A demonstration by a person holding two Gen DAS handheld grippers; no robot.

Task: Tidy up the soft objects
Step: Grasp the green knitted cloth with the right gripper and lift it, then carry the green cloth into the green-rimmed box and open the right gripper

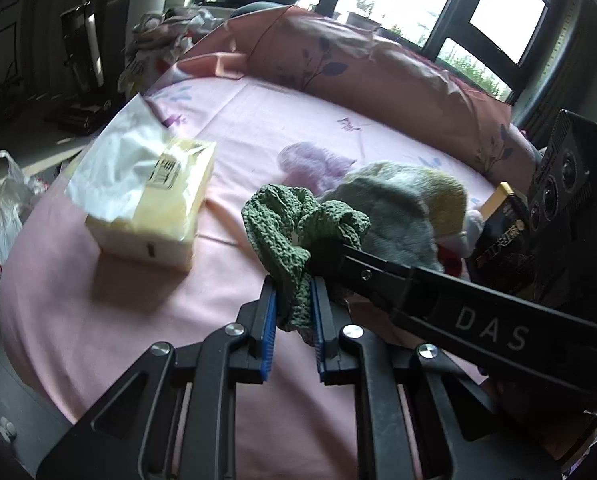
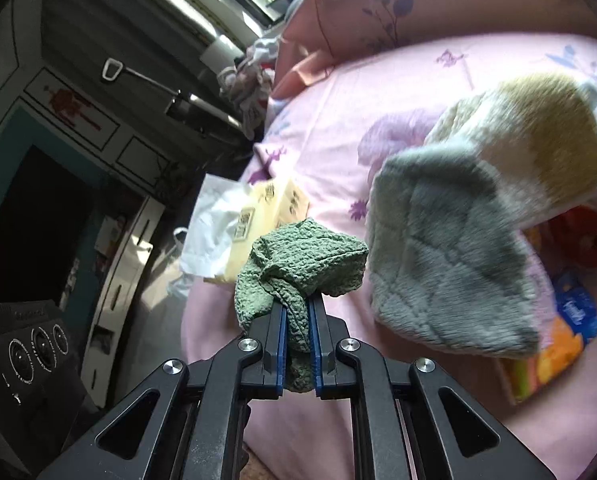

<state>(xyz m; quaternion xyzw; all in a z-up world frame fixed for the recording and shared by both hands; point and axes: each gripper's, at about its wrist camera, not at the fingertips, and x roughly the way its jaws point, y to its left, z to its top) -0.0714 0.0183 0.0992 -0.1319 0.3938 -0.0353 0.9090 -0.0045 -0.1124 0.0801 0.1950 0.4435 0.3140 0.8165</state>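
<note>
A crumpled green knitted cloth (image 1: 298, 220) hangs just above the pink bed sheet (image 1: 238, 120), held at both ends. My left gripper (image 1: 294, 300) is shut on its lower end, the blue pads pressing the fabric. My right gripper (image 1: 330, 254) reaches in from the right and pinches the cloth's other end. In the right wrist view the right gripper (image 2: 298, 308) is shut on the green cloth (image 2: 302, 256), which bunches above its tips. A plush grey, cream and yellow towel (image 1: 398, 200) (image 2: 458, 260) lies just behind.
A yellow tissue pack (image 1: 154, 208) (image 2: 258, 220) with a white wrapper sits on the bed to the left. A pink pillow (image 1: 358, 64) lines the far edge. A black box (image 1: 502, 240) and colourful boxes (image 2: 558, 340) lie by the towel. A plastic bag (image 1: 2, 208) is on the floor.
</note>
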